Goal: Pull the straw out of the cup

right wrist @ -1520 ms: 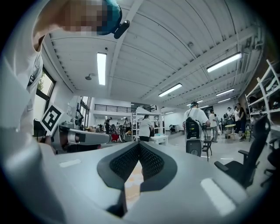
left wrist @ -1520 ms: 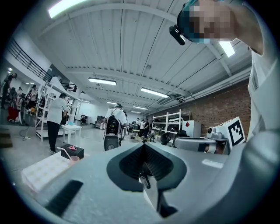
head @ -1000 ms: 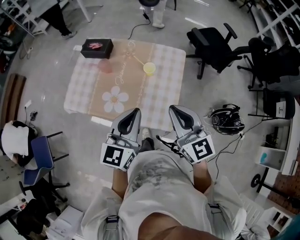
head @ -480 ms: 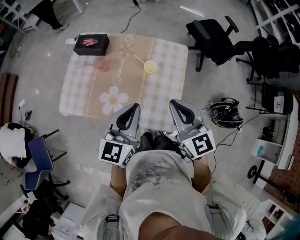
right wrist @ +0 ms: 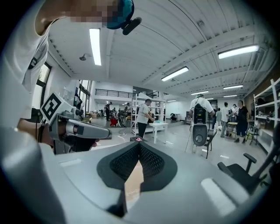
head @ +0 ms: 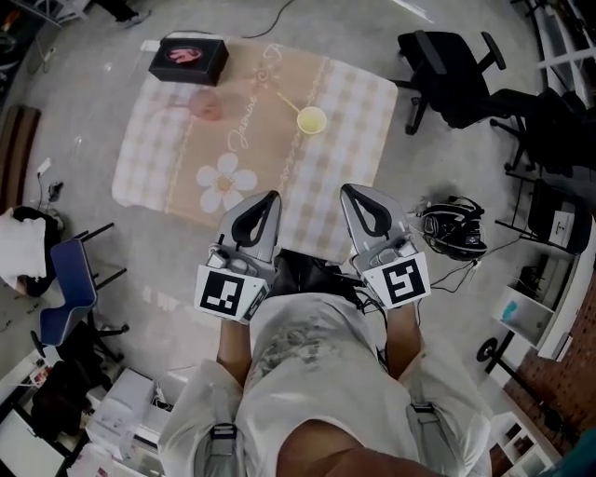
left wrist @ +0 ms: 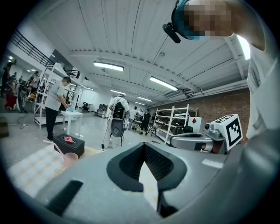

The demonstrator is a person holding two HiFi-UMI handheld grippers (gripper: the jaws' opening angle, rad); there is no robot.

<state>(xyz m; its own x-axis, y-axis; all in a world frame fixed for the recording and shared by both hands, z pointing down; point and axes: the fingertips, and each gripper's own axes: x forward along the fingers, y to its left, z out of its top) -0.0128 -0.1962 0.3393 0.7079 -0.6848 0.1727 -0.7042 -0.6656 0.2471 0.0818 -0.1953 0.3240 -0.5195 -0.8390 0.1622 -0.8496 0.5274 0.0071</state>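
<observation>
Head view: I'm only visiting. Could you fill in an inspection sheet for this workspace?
Surface: checked mat with a flower print, spread on the floor.
Job's things: yellow cup on the mat, straw in it, leaning out.
Clutter: pink cup and black box at the mat's far corner.
Grippers: left gripper and right gripper both shut, empty, far from the cup.
Cables: black cable beyond the mat.
Surroundings: headset on the floor, office chairs.
</observation>
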